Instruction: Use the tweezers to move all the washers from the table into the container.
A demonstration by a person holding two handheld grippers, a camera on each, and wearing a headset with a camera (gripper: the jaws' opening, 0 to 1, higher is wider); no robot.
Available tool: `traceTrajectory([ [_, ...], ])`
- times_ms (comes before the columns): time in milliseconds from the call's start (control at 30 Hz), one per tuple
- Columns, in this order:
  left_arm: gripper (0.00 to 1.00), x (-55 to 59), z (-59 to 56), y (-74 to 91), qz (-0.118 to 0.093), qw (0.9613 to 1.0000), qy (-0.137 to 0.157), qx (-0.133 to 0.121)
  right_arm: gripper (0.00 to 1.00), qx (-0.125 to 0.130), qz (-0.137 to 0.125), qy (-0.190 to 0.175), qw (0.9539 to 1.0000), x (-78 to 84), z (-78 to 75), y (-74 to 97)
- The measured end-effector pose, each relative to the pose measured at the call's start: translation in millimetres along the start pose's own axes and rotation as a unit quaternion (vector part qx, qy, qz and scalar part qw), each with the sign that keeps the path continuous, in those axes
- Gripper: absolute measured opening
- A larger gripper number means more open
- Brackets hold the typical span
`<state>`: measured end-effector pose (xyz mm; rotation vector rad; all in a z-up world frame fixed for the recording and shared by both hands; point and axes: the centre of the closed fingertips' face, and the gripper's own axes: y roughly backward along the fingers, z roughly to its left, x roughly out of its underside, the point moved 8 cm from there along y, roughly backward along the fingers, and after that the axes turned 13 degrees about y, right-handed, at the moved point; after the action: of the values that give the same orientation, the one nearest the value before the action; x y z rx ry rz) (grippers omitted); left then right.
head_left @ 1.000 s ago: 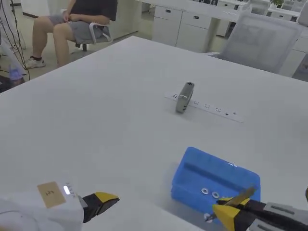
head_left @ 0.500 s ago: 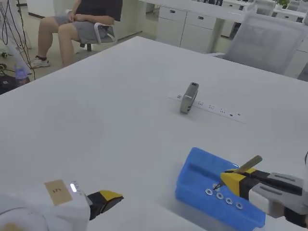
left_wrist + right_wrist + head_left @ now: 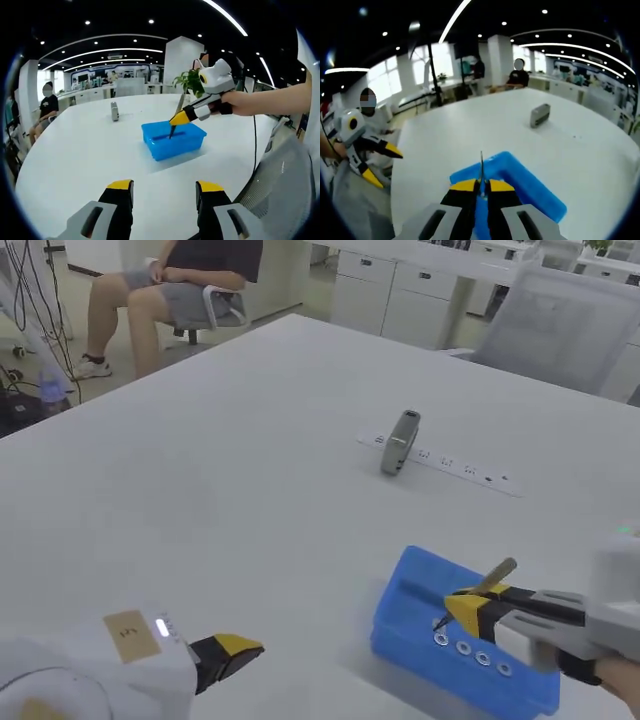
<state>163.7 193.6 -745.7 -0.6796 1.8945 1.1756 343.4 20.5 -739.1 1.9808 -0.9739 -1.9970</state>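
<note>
Lower left, left gripper (image 3: 240, 652) with jaws spread wide above white table (image 3: 200, 490); right of it, blue container (image 3: 415, 580) holding a row of four washers (image 3: 463, 648), tweezers (image 3: 497, 572) clamped in right gripper (image 3: 456, 609), tip down just beside the leftmost washer, hold on any washer impossible to tell.

The head view looks down over the tabletop (image 3: 250, 440); both gripper views look low across it, sharing the container (image 3: 165, 147).
</note>
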Motion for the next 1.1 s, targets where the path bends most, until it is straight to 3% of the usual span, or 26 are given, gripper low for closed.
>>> traceTrajectory([
  [500, 0.49, 0.6, -0.1, -0.2, 0.002, 1.0000, 0.000, 0.001, 0.04, -0.012, 0.025, 0.000, 0.9996, 10.2, -17.5, -23.7],
  [1100, 0.49, 1.2, 1.2, -0.1, 0.002, 1.0000, 0.003, -0.002, 0.04, -0.029, 0.039, 0.010, 0.9988, 12.5, -13.0, -37.1],
])
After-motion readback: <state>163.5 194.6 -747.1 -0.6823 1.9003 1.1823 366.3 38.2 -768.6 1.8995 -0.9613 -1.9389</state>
